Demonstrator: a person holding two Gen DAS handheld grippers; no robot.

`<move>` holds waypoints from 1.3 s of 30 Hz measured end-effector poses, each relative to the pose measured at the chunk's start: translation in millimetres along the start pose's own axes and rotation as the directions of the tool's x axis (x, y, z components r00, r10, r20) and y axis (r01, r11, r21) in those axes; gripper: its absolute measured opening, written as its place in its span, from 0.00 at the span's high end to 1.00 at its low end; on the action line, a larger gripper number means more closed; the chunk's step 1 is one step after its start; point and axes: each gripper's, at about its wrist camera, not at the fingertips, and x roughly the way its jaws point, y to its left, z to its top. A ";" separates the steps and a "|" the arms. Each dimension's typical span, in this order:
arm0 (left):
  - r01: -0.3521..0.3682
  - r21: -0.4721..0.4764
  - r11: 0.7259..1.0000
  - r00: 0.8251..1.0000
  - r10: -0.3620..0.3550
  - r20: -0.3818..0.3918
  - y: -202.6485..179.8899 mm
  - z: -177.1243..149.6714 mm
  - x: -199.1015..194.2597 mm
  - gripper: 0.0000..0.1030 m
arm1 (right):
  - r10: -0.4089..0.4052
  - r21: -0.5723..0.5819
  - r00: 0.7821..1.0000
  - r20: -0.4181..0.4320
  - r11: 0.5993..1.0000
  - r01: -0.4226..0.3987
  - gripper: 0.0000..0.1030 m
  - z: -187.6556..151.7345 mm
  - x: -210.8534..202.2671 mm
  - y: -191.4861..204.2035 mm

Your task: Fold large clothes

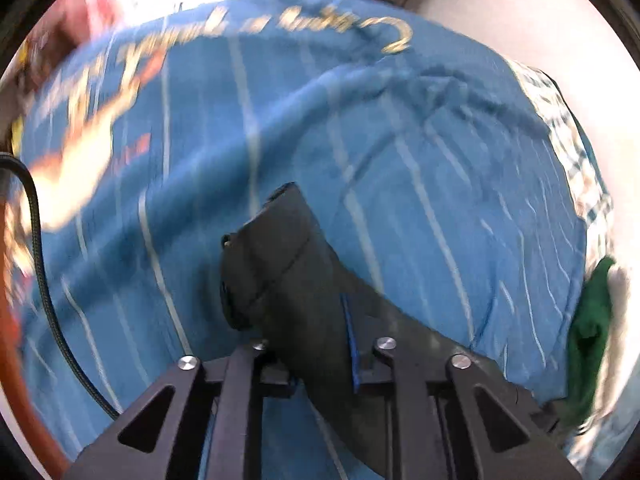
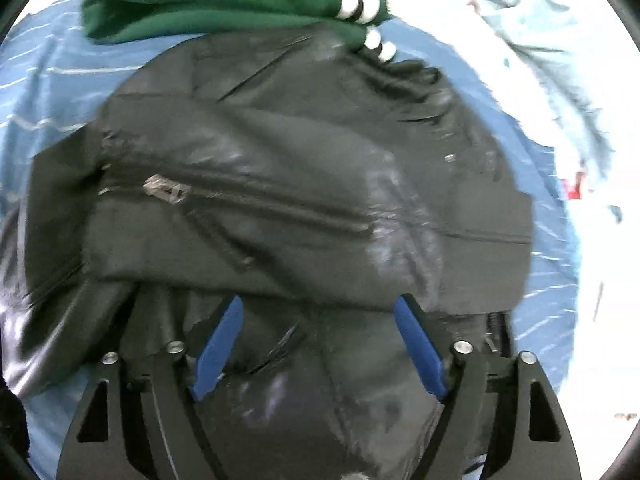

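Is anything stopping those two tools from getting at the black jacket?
Nothing visible. The left tool is already clamped on a black strip of the jacket. The right tool is open, its tips tucked under a jacket fold.

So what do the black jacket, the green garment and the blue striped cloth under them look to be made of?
The black jacket looks like leather or a faux leather: smooth, with a glossy sheen on its creases and a zipper across the front. The green garment seems a soft matte knit or fleece, with white-striped ribbed cuffs. The blue striped cloth appears to be a thin woven fabric, matte and finely wrinkled.
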 end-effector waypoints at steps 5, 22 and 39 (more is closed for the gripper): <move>-0.077 0.227 0.971 0.990 0.047 0.133 -49.1 2.1 -40.9 0.91 | -0.050 0.044 0.998 0.043 0.998 0.048 0.18 1.9 -3.1 5.5; 0.000 0.790 0.613 0.937 -0.276 0.214 -286.8 -143.2 -170.3 0.95 | 0.266 0.240 0.964 0.020 0.934 -0.263 0.18 4.0 42.5 -124.6; 0.302 0.932 0.202 0.952 -0.117 -0.284 -445.4 -514.4 -99.2 0.85 | 0.277 0.556 0.956 -0.099 0.812 -0.177 0.18 -68.0 159.2 -395.2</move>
